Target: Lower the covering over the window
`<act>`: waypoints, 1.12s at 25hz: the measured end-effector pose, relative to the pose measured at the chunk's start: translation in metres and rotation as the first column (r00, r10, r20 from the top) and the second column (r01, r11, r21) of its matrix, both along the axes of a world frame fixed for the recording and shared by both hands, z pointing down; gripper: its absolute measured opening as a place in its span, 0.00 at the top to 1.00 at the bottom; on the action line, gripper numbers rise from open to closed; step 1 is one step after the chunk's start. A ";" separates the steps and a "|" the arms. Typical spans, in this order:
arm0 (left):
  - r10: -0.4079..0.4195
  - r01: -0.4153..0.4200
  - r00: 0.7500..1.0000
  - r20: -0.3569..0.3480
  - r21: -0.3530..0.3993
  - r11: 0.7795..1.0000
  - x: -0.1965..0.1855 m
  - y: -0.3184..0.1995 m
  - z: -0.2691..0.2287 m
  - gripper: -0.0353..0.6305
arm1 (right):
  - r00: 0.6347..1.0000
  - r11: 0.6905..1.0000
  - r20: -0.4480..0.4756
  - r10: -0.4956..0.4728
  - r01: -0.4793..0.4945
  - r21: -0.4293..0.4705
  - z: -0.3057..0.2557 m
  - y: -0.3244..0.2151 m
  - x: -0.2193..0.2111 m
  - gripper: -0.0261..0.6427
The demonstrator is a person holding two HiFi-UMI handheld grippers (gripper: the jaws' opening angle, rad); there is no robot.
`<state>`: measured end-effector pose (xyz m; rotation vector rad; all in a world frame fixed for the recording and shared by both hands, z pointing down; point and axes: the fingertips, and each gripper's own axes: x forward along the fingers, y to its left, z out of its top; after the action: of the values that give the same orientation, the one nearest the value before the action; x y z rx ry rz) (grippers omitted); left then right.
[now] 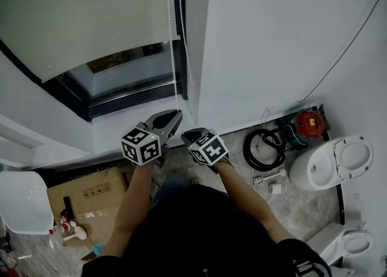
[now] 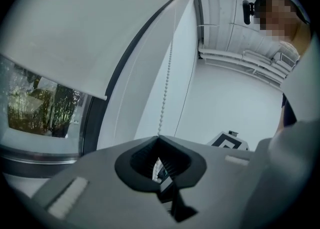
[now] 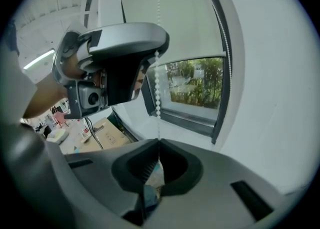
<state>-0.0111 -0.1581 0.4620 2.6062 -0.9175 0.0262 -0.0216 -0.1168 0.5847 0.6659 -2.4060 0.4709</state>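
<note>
Toilet (image 1: 331,162), hose (image 1: 249,152), cardboard box (image 1: 91,196) near window (image 1: 124,71).

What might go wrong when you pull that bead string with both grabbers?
1. The chain is thin, and the left gripper and right gripper pinch it just at their tips, so it may slip out.
2. Two strands hang side by side. Pulling the wrong one would likely lift the blind instead of covering the window.
3. A hard yank might snap the chain.
</note>
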 end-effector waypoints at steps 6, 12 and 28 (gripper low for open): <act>0.006 0.000 0.999 0.050 -0.116 0.993 -0.002 0.008 0.045 0.93 | 0.996 0.998 -0.081 -0.043 0.040 -0.041 0.022 0.013 0.001 0.94; 0.035 -0.021 0.997 0.071 -0.198 0.980 0.002 0.021 0.083 0.93 | 0.995 0.998 -0.095 -0.041 0.036 -0.053 0.026 0.013 0.002 0.94; -0.007 0.016 0.998 0.065 -0.147 0.989 -0.016 -0.005 0.095 0.93 | 0.975 0.979 0.197 0.100 -0.133 0.158 -0.103 -0.005 0.035 0.80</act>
<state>-0.0269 -0.1627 0.5566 2.4756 -0.9159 0.1694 0.0133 -0.1217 0.4814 0.8770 -2.6164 0.3938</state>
